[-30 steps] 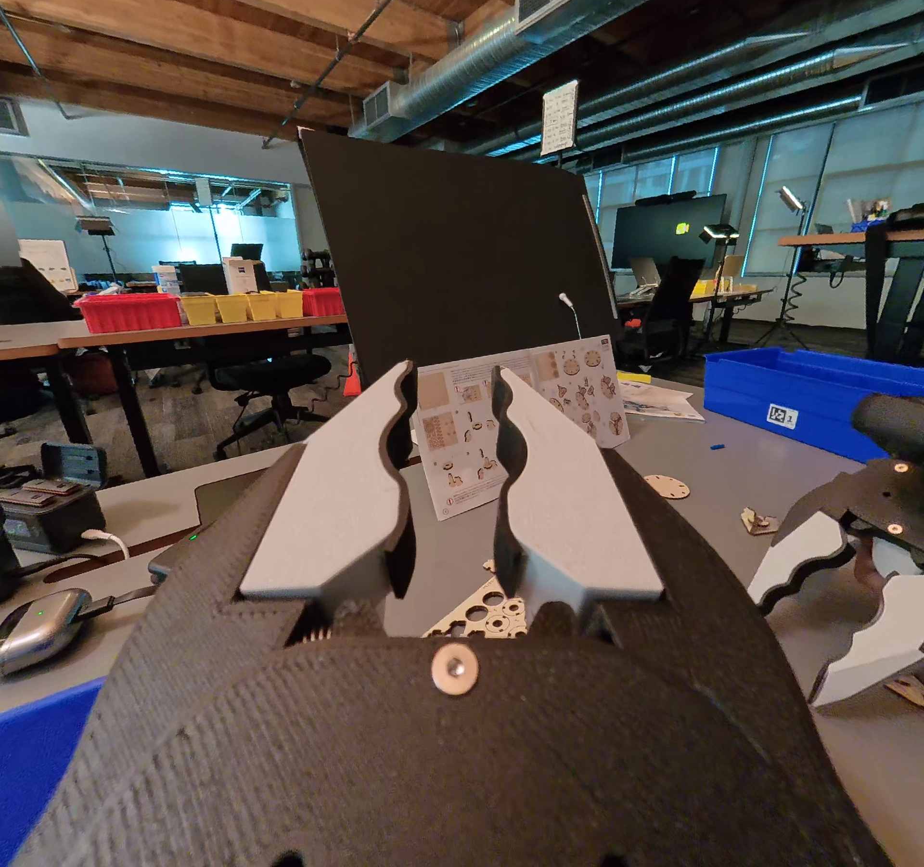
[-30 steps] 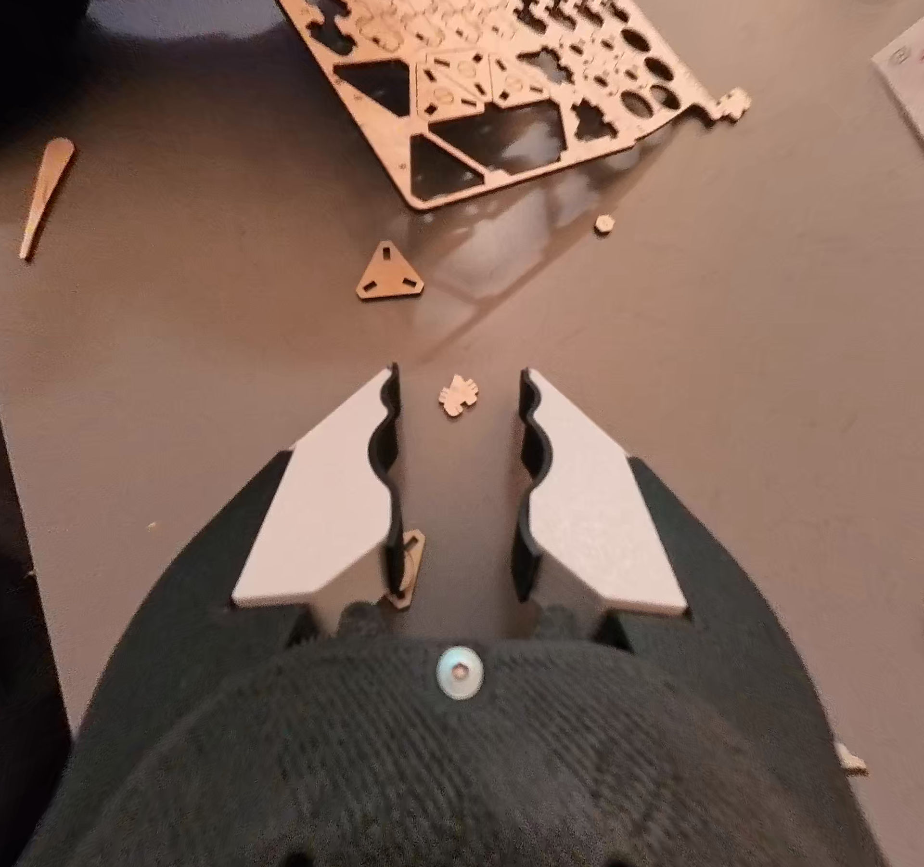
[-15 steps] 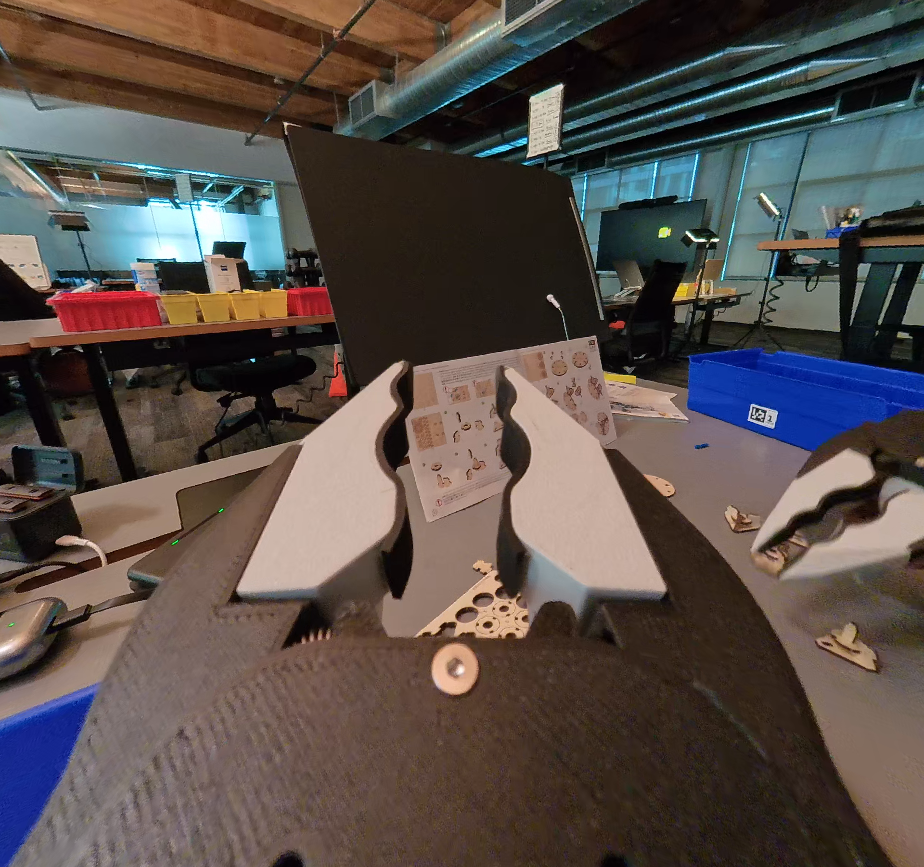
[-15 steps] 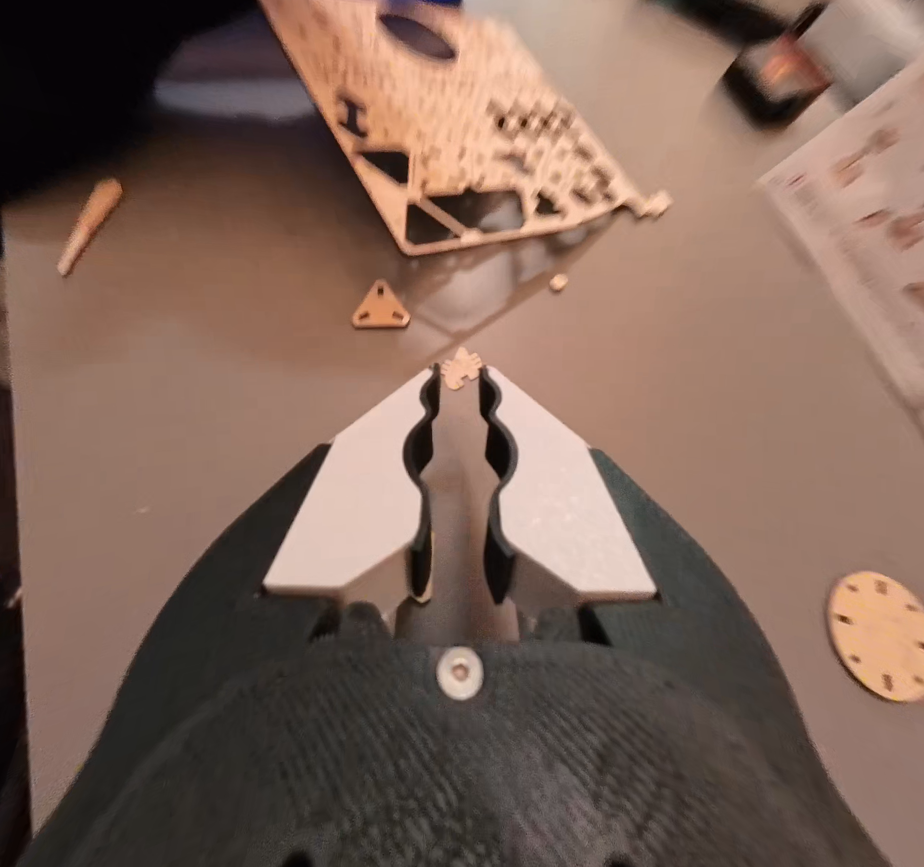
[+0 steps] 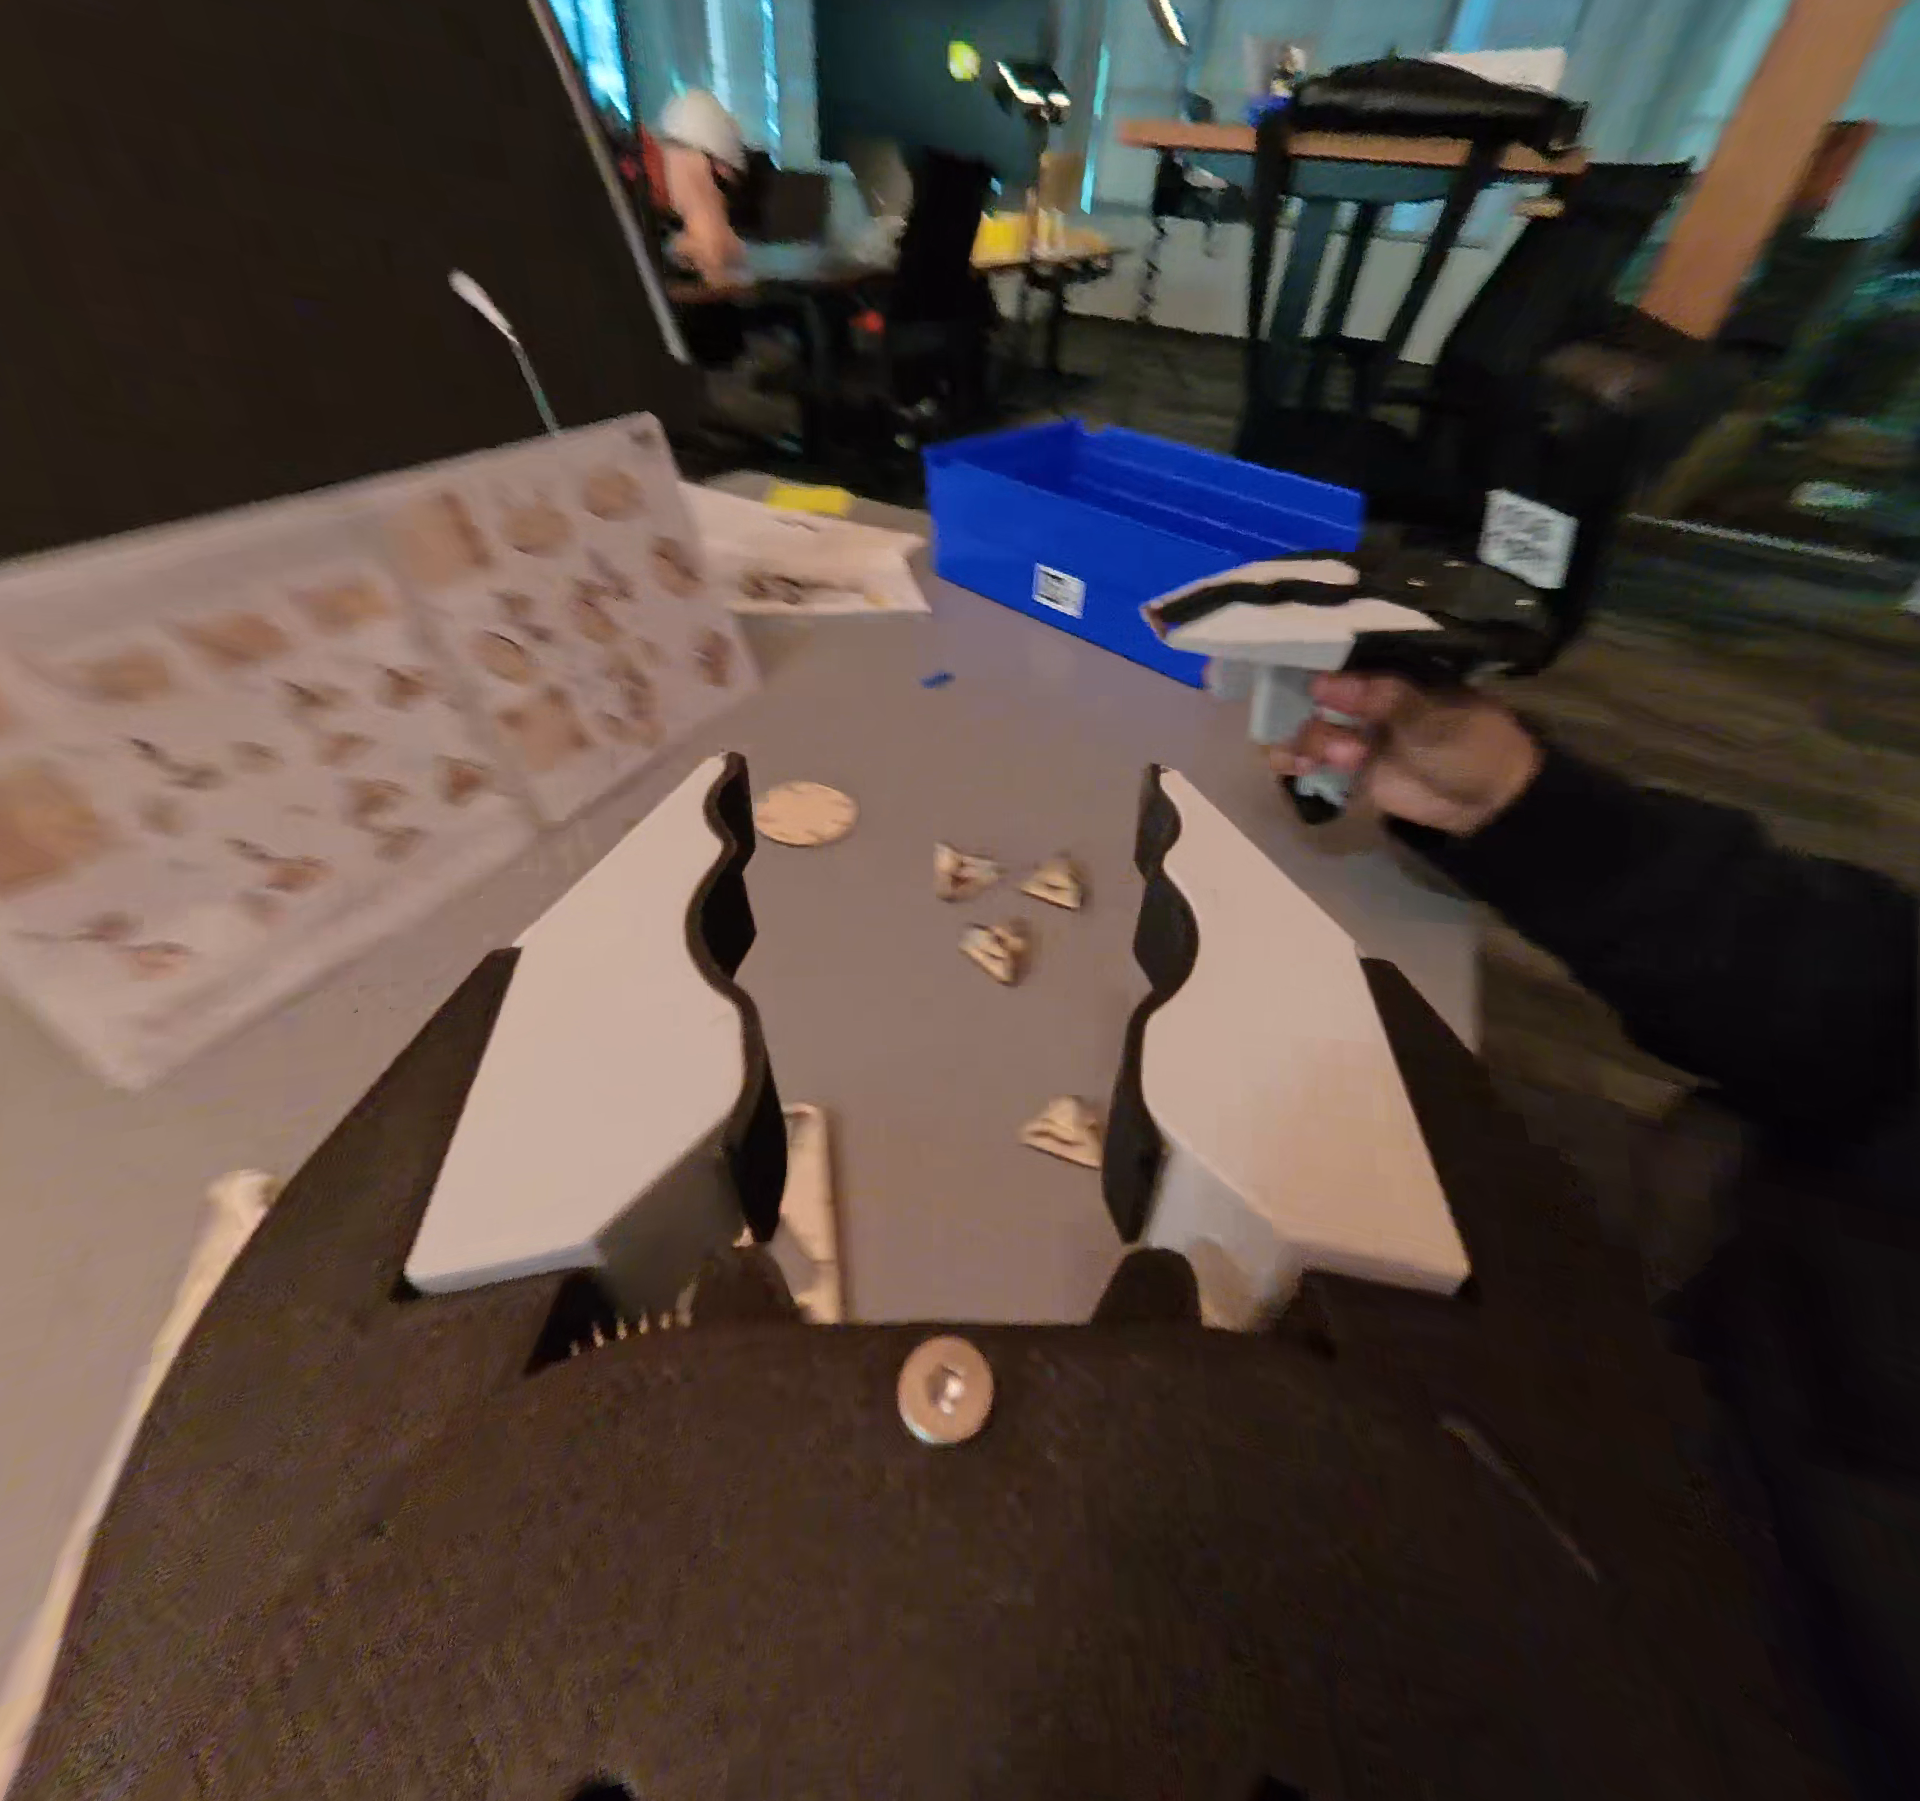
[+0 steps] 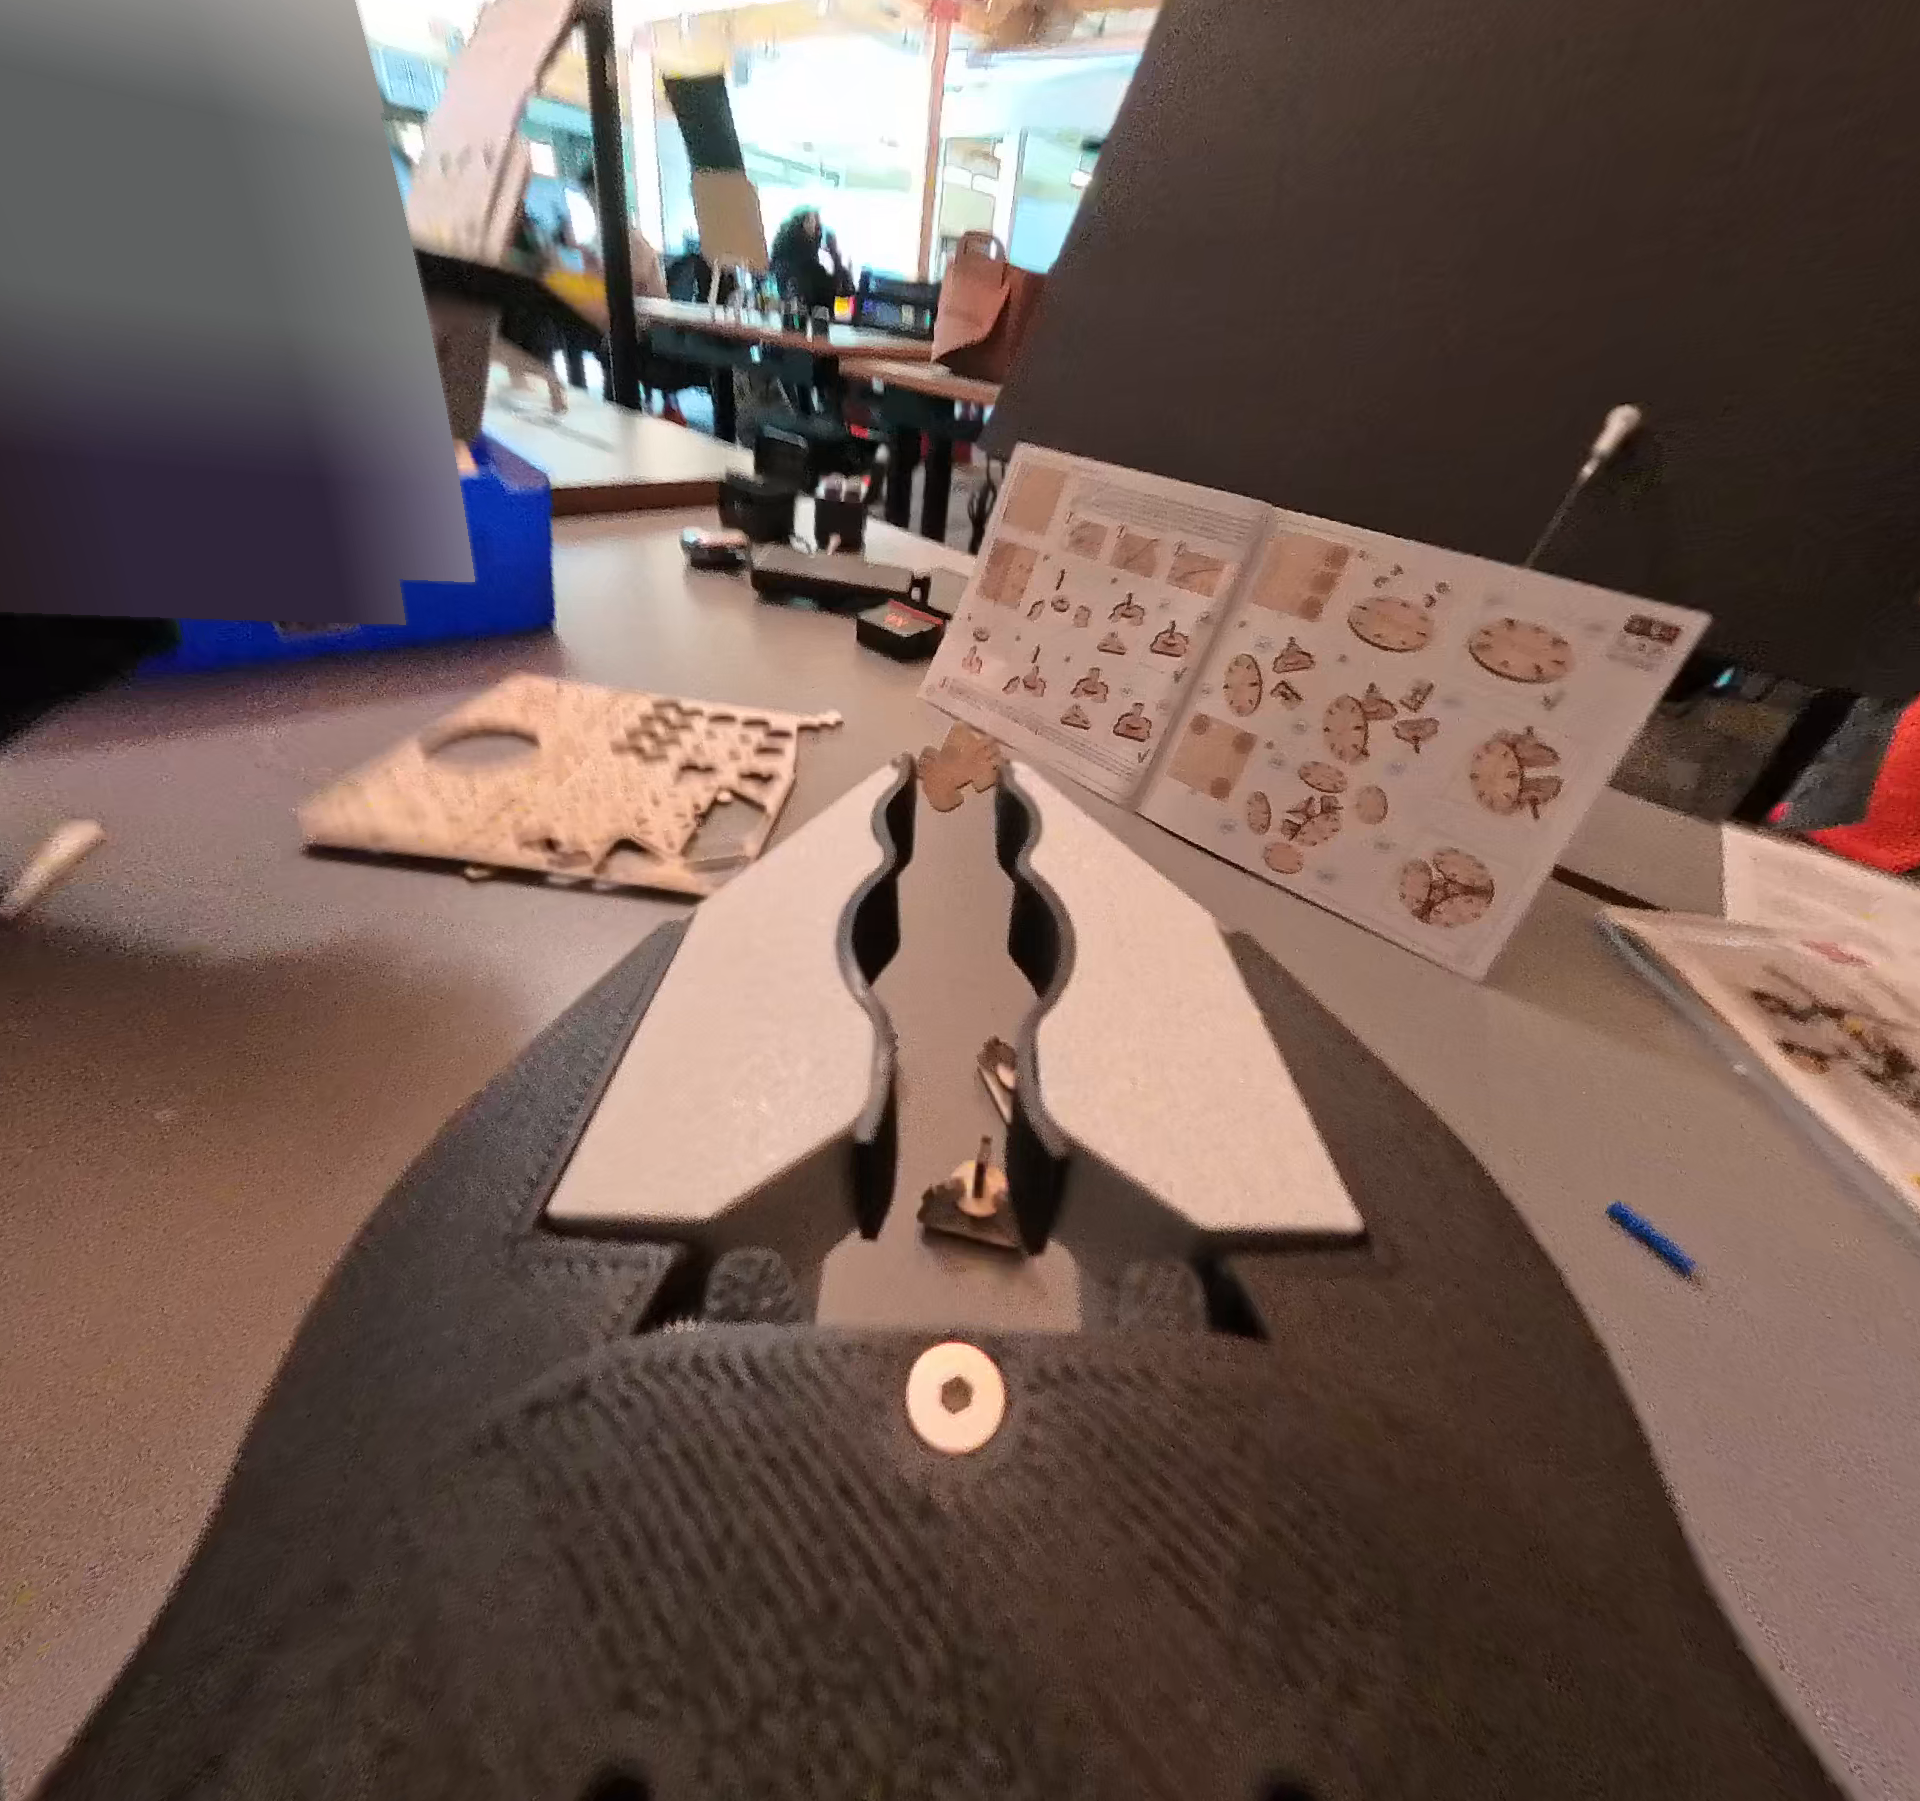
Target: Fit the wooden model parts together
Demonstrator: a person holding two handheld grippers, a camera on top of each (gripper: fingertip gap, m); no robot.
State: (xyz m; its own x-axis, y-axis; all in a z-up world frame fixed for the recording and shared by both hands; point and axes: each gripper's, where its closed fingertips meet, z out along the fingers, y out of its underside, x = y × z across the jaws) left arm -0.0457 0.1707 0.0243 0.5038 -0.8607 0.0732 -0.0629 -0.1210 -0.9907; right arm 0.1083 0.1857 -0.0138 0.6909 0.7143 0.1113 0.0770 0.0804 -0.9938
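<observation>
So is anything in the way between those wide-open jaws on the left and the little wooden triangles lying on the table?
Nothing visible. The left gripper has its jaws wide apart, with only bare grey table between them and the wooden triangles. A wooden disc lies off to the left, and the right gripper hangs off to the right.

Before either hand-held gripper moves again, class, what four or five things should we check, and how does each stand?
1. Right hand-held gripper grips the small wooden piece at its fingertips: ok, both pads press on it.
2. Piece lifted clear of the grey table: ok.
3. Left hand-held gripper open with nothing in it: ok, jaws stand wide apart.
4. Loose triangular wooden pieces lie on the table ahead of the left jaws, untouched: ok.
5. Instruction sheet propped up and in view: ok.
6. How firmly the piece is seated: cannot tell, only its edge is pinched.
</observation>
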